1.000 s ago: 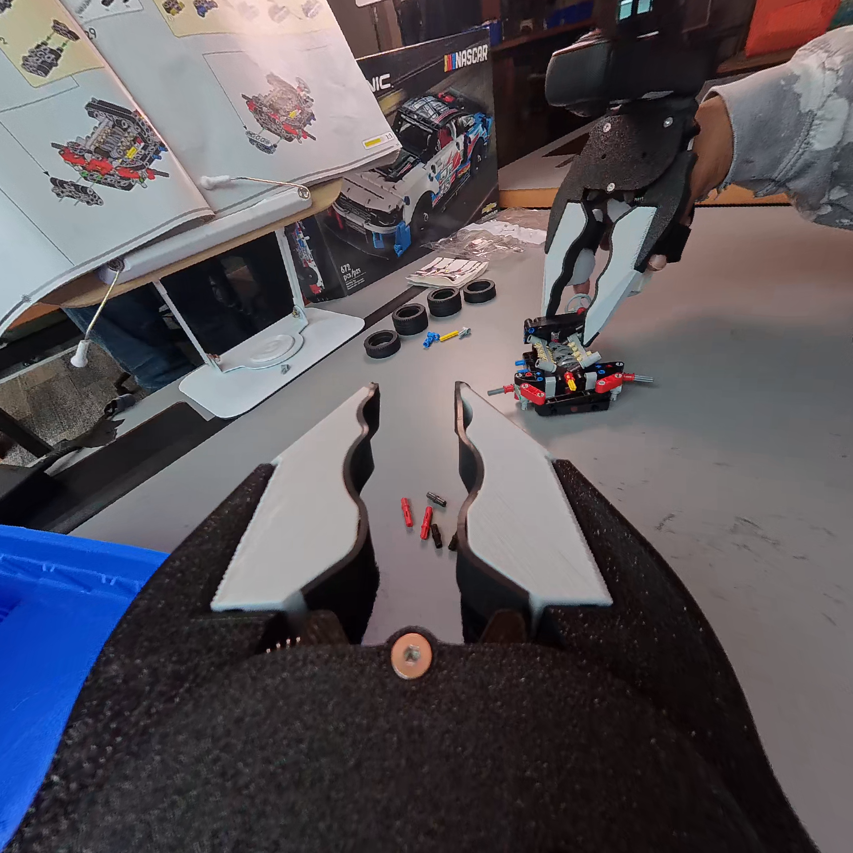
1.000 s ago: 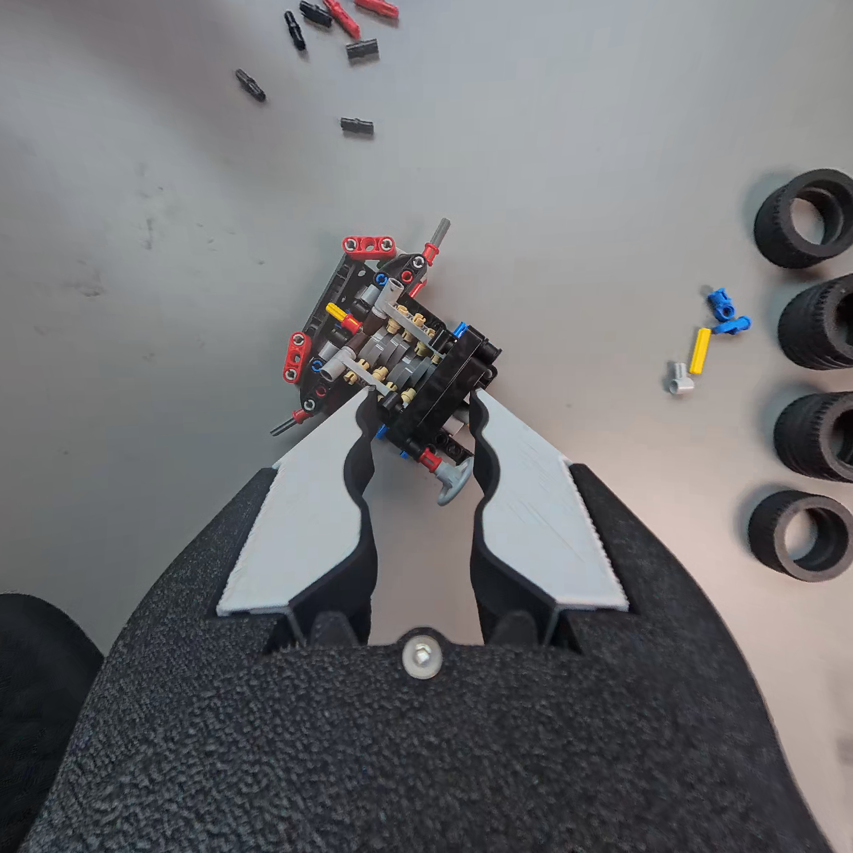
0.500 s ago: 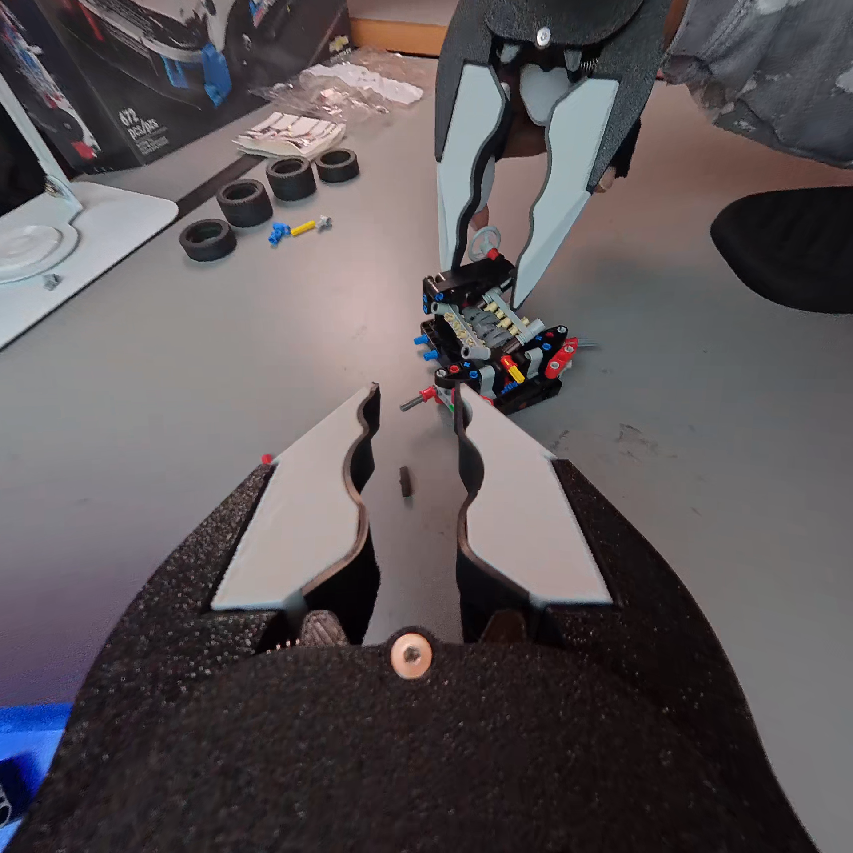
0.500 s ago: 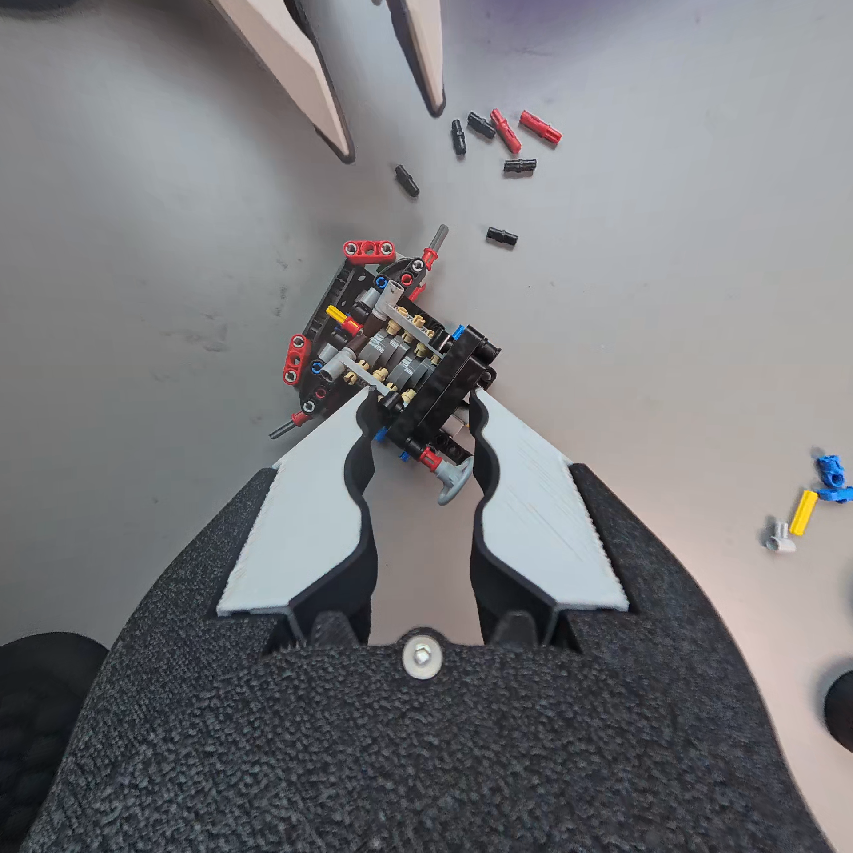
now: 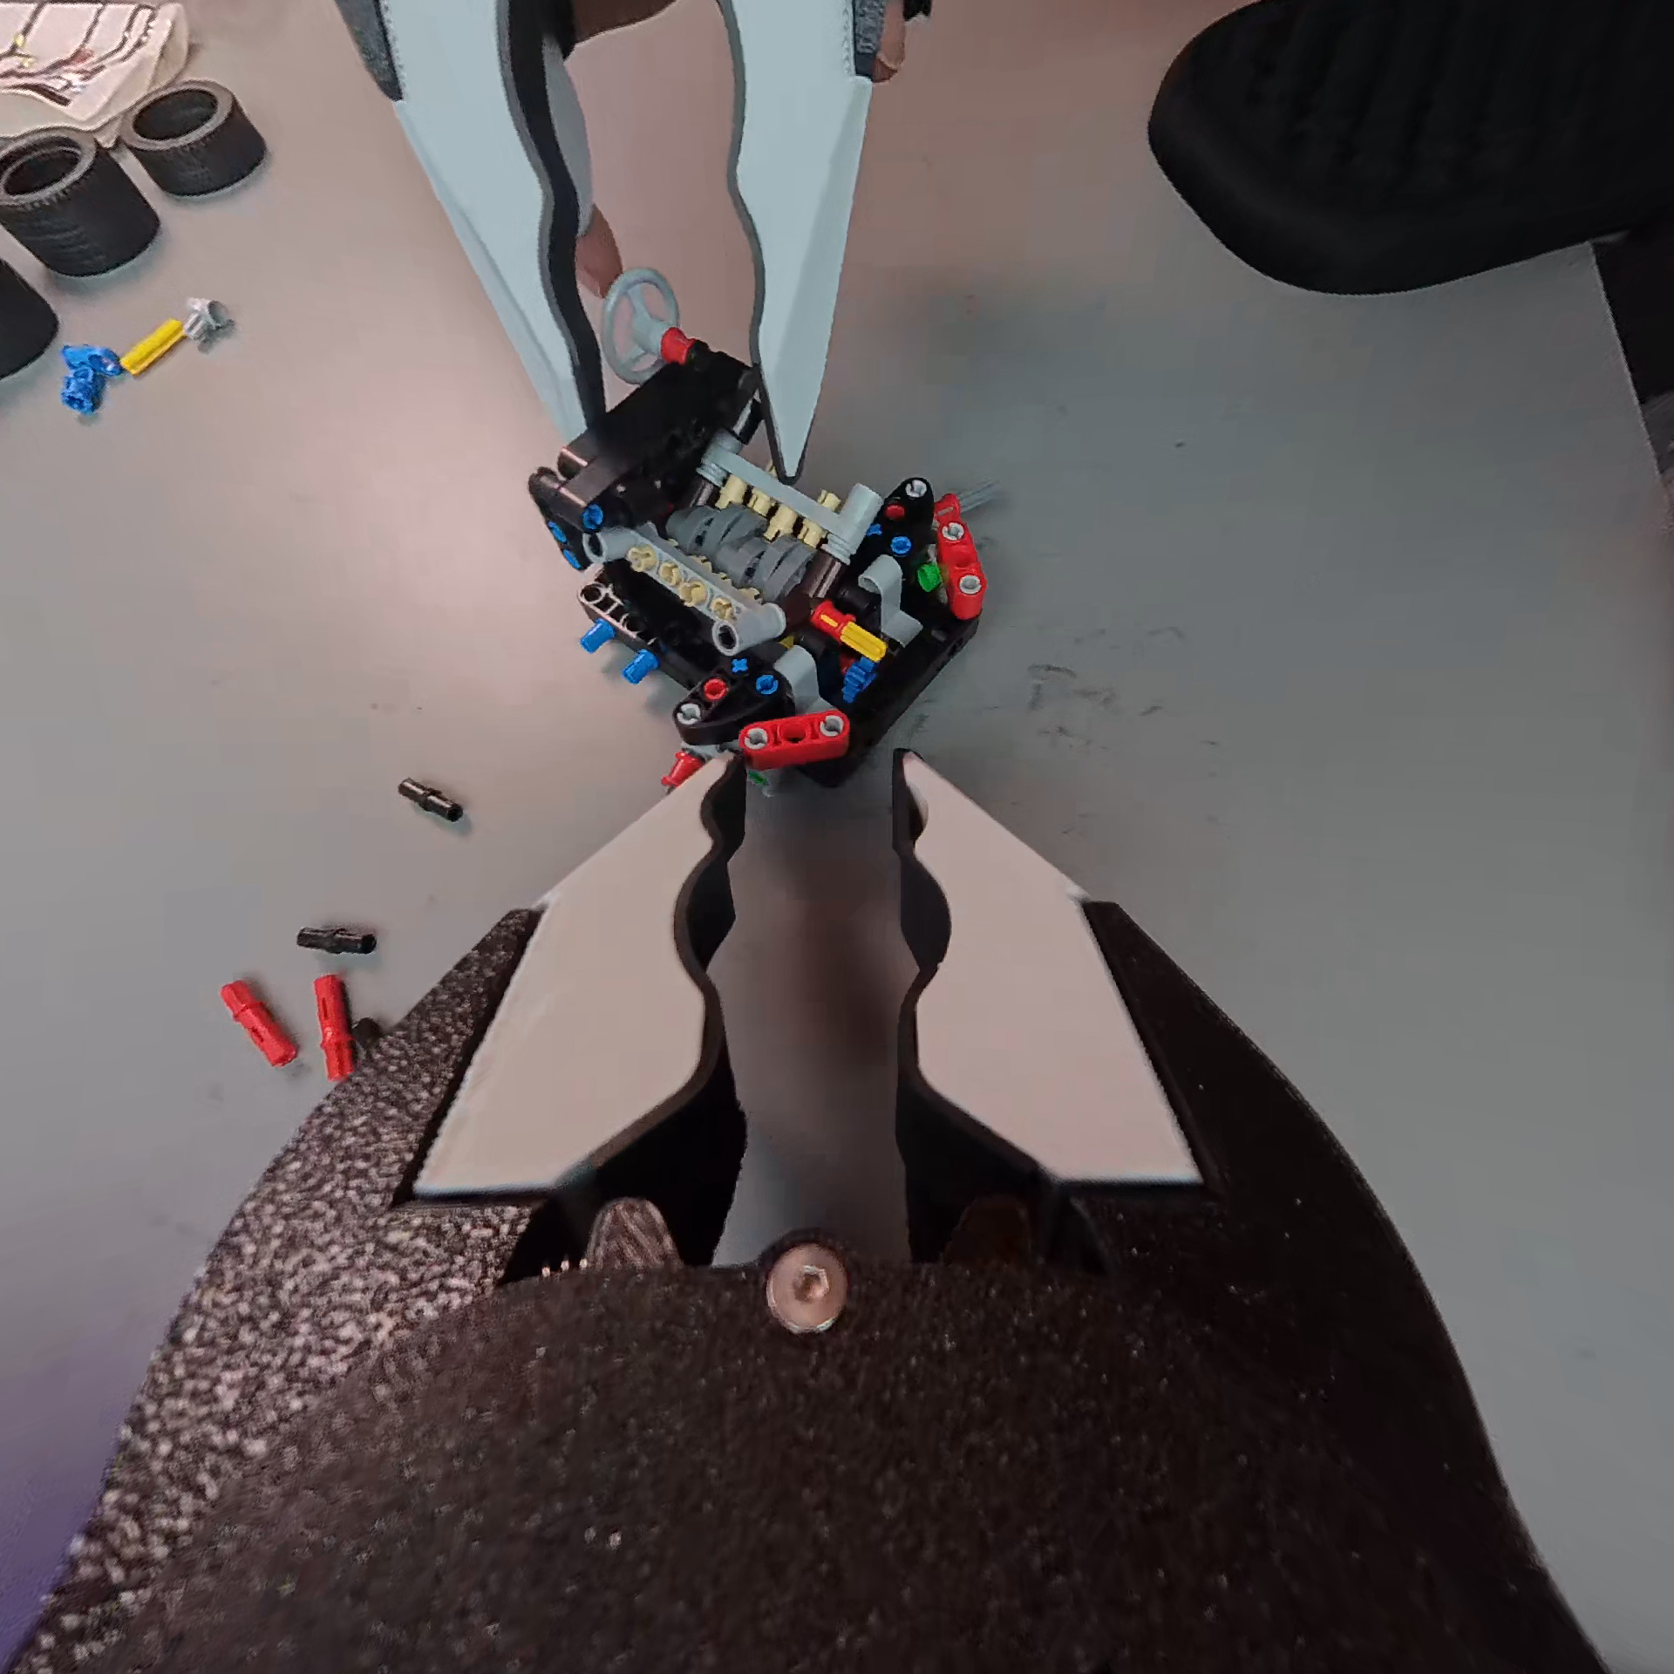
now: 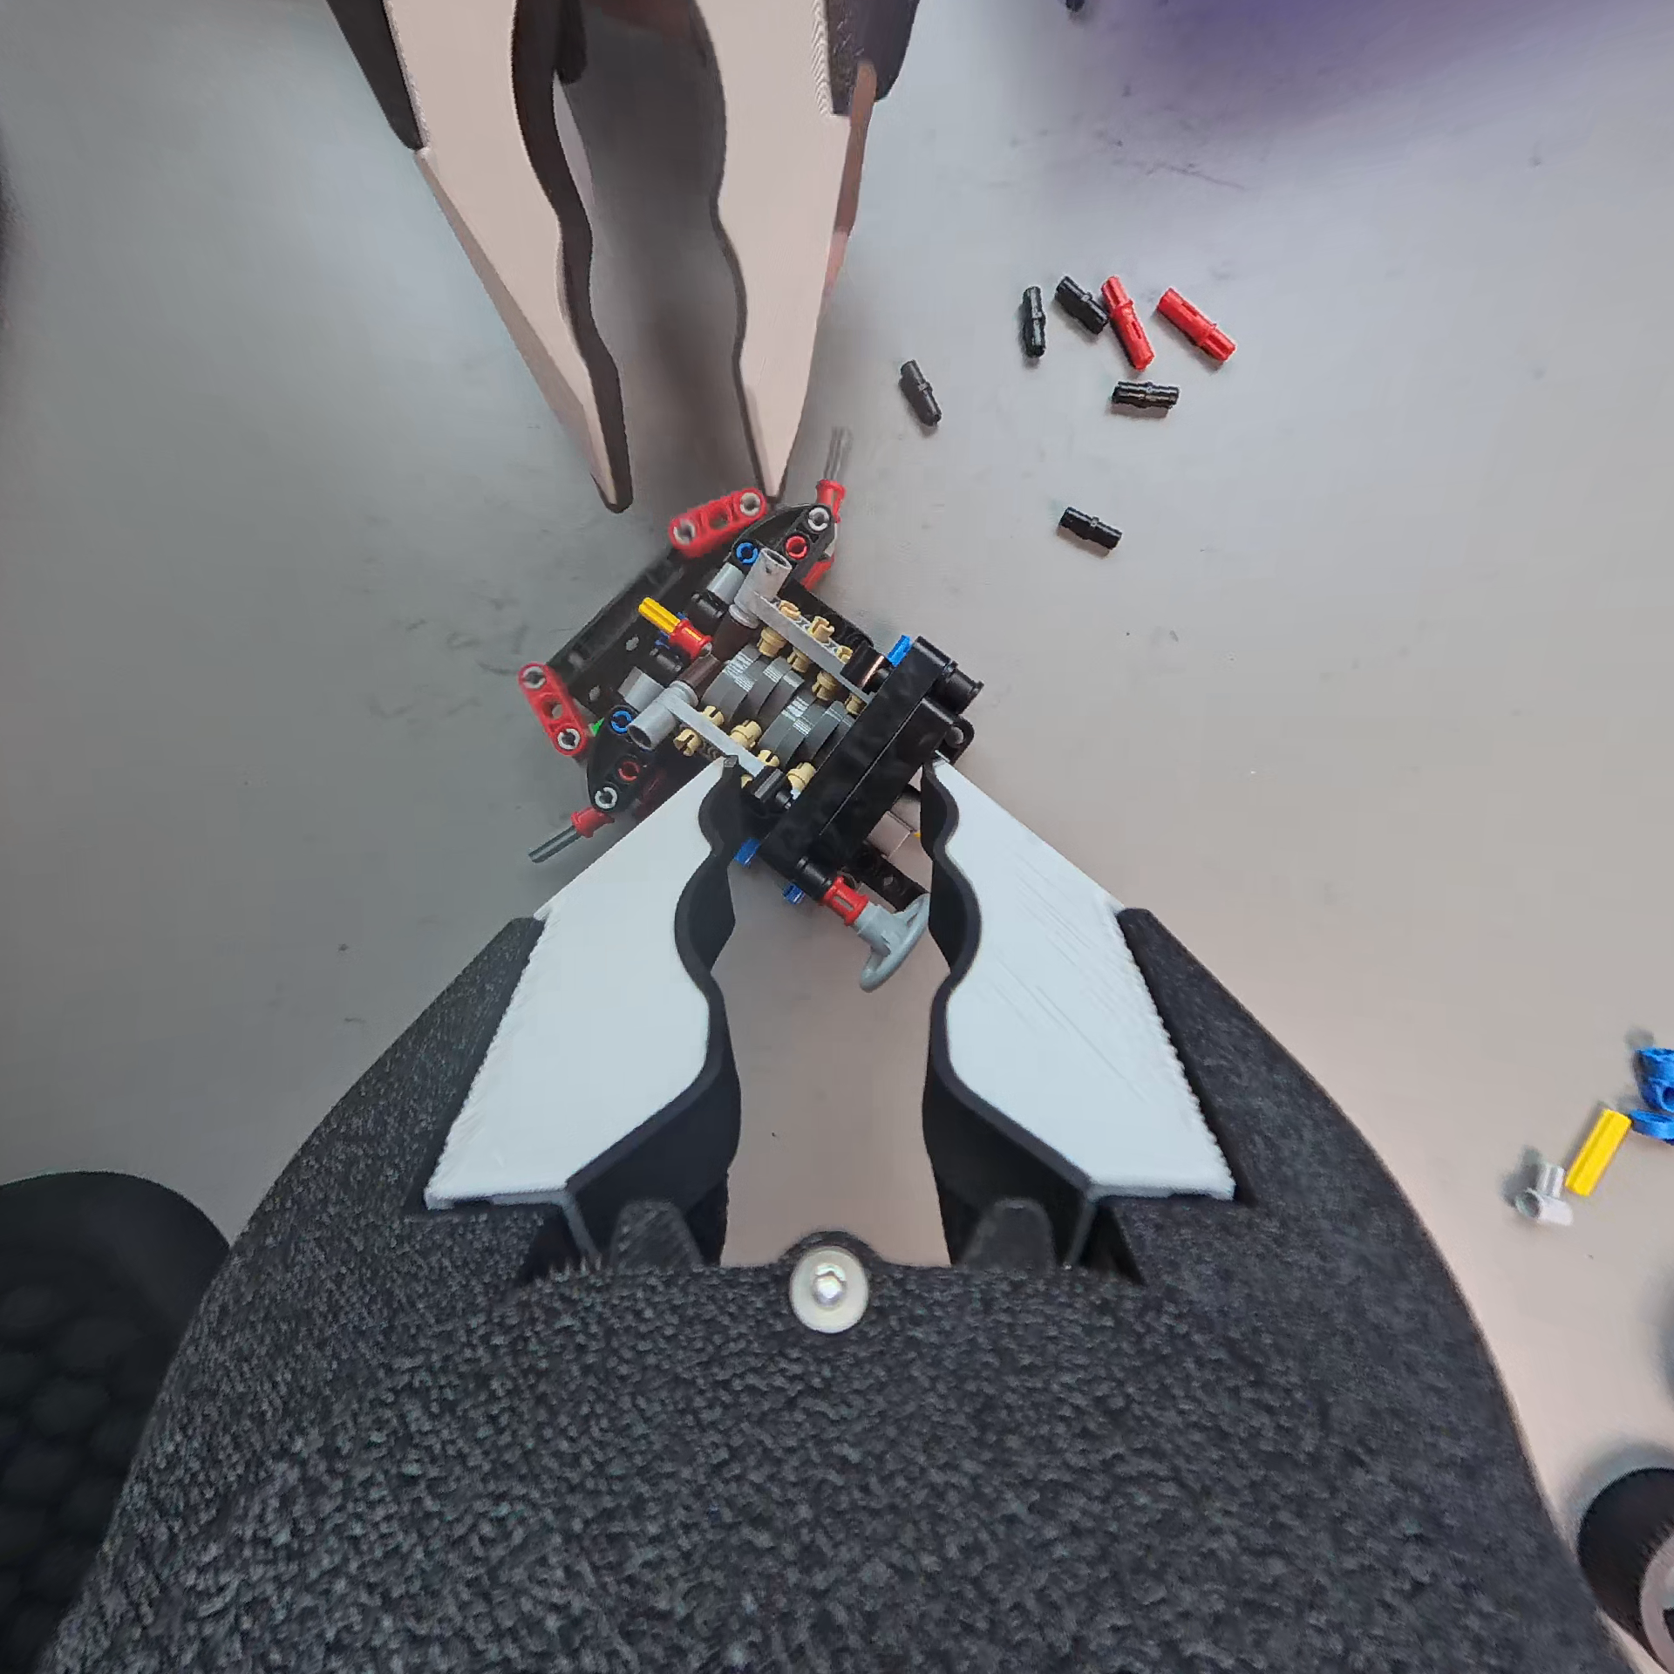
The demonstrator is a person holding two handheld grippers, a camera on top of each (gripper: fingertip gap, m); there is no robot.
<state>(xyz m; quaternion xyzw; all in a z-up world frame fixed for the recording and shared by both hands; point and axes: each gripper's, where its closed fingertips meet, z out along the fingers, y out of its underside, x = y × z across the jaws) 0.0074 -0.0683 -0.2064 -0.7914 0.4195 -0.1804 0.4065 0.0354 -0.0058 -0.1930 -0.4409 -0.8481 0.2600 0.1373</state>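
Observation:
A small brick-built assembly [image 5: 761, 589] of black, grey, red and blue parts, with a grey steering wheel [image 5: 641, 317], sits on the grey table [image 5: 1268, 725]. My right gripper [image 6: 824, 779] is shut on the black beam end of the assembly [image 6: 770, 697], with the steering wheel [image 6: 892, 938] between its fingers. It also shows in the left wrist view [image 5: 684, 444], coming from above. My left gripper [image 5: 820, 770] is open and empty, its tips just short of the assembly's red-beam end. It also shows in the right wrist view [image 6: 697, 496].
Loose red and black pins [image 5: 281, 1024] lie left of my left gripper and also show in the right wrist view [image 6: 1132, 335]. Black tyres [image 5: 77, 217] and small blue, yellow and grey pieces [image 5: 149, 344] lie far left. A black padded seat [image 5: 1413, 136] is at the table's far right. My hands' fingertips stand some 8 cm from each other.
My right gripper has carried the assembly across the table, away from the tyres and toward the loose pins. My left gripper has tilted down and moved forward up to the assembly. Both jaws unchanged.

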